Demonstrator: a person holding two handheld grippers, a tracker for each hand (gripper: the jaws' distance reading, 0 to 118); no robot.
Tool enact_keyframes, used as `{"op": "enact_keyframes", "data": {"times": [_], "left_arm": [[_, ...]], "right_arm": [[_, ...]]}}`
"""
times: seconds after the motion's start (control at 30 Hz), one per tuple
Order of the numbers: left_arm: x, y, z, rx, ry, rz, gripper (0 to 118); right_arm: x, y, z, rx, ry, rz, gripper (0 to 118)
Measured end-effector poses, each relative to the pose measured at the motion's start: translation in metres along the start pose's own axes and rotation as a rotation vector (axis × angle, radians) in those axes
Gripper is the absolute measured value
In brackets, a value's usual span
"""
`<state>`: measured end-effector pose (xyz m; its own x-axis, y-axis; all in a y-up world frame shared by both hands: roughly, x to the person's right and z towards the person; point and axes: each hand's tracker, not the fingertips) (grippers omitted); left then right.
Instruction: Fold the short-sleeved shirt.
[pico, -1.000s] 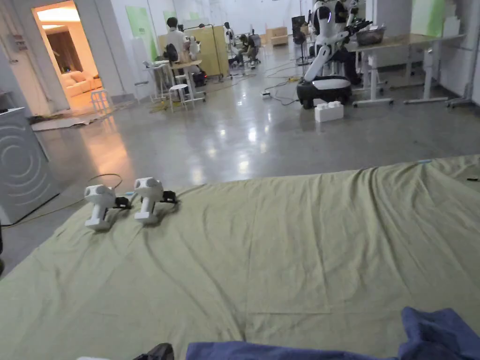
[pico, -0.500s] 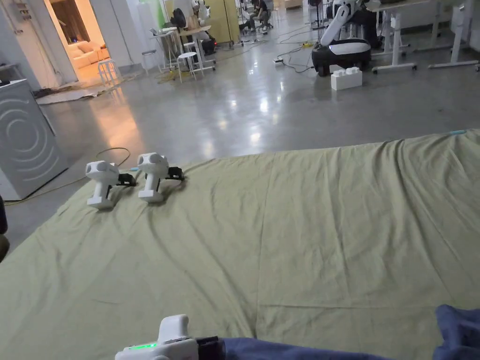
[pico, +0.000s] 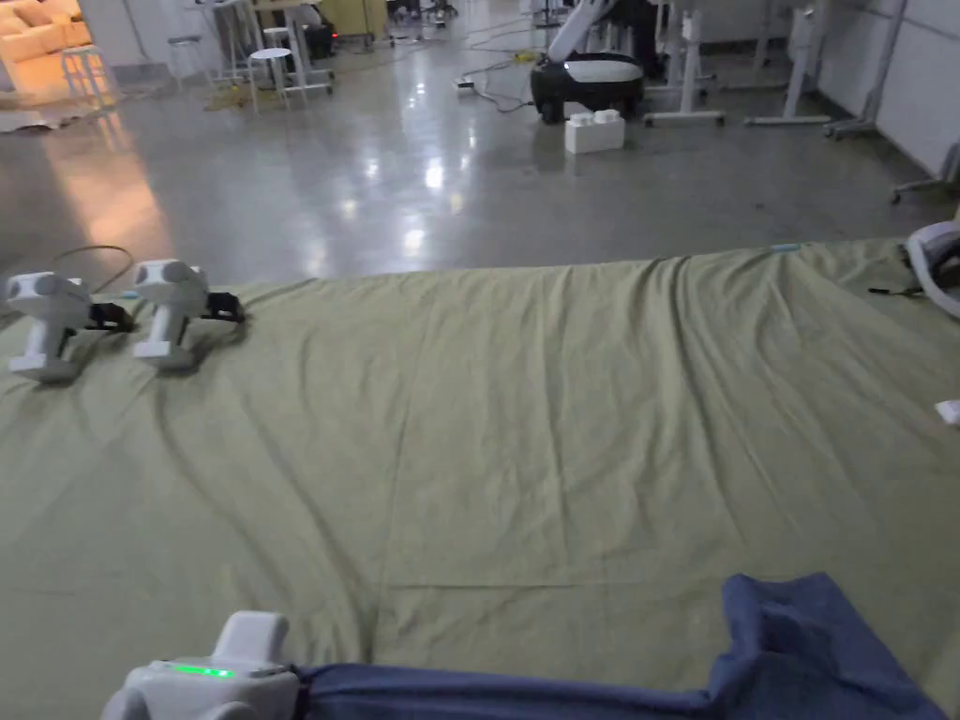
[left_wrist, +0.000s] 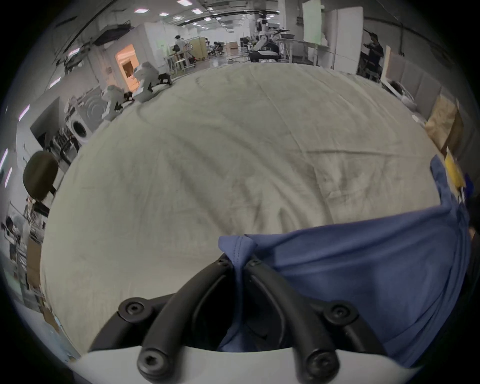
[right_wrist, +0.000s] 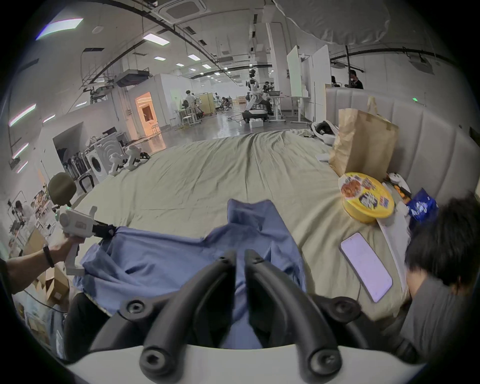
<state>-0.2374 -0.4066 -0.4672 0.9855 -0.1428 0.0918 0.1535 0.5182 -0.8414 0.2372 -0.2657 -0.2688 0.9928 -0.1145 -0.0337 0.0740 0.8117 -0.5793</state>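
Your left gripper (left_wrist: 239, 263) pinches a bunched corner of the blue shirt (left_wrist: 358, 275) between both jaws, and your right gripper (right_wrist: 240, 256) has its jaws pressed together on another part of the same shirt (right_wrist: 166, 259). The shirt stretches sideways between the two grippers along the near edge of the green sheet (pico: 525, 422), its long axis running left to right, with one flap lying forward beyond the right gripper. Two spare grippers (pico: 103, 314) stand far ahead of your left one.

no text, label, brand, number or sign can be read
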Motion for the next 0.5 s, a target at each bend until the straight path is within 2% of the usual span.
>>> {"op": "enact_keyframes", "data": {"times": [0.07, 0.1, 0.13, 0.17, 0.23, 0.3, 0.37, 0.43, 0.47, 0.5], "left_arm": [[-0.004, 0.002, -0.008, -0.013, -0.017, 0.026, 9], [-0.009, 0.005, -0.01, -0.029, -0.039, 0.06, 9], [-0.014, 0.009, -0.01, -0.042, -0.057, 0.09, 9], [-0.019, 0.012, -0.009, -0.042, -0.06, 0.099, 8], [-0.024, 0.013, -0.009, -0.043, -0.074, 0.121, 8], [-0.023, 0.011, -0.008, -0.038, -0.079, 0.12, 8], [-0.022, 0.011, -0.008, -0.034, -0.075, 0.114, 8], [-0.02, 0.01, -0.008, -0.03, -0.068, 0.101, 8], [-0.019, 0.009, -0.008, -0.028, -0.066, 0.098, 8], [-0.019, 0.008, -0.007, -0.027, -0.068, 0.1, 8]], "right_arm": [[0.012, 0.014, -0.028, -0.012, 0.006, 0.021, 32], [0.022, 0.02, -0.049, -0.072, 0.008, 0.004, 52], [0.034, 0.024, -0.072, -0.124, 0.017, -0.03, 80], [0.045, 0.027, -0.093, -0.17, 0.023, -0.065, 85], [0.072, 0.031, -0.142, -0.248, 0.007, -0.166, 85], [0.094, 0.03, -0.183, -0.341, -0.06, -0.228, 85], [0.104, 0.027, -0.217, -0.448, -0.111, -0.209, 85], [0.101, 0.019, -0.24, -0.57, -0.131, -0.135, 81], [0.089, 0.017, -0.236, -0.549, -0.167, -0.072, 76], [0.077, 0.02, -0.227, -0.489, -0.177, -0.021, 61]]}}
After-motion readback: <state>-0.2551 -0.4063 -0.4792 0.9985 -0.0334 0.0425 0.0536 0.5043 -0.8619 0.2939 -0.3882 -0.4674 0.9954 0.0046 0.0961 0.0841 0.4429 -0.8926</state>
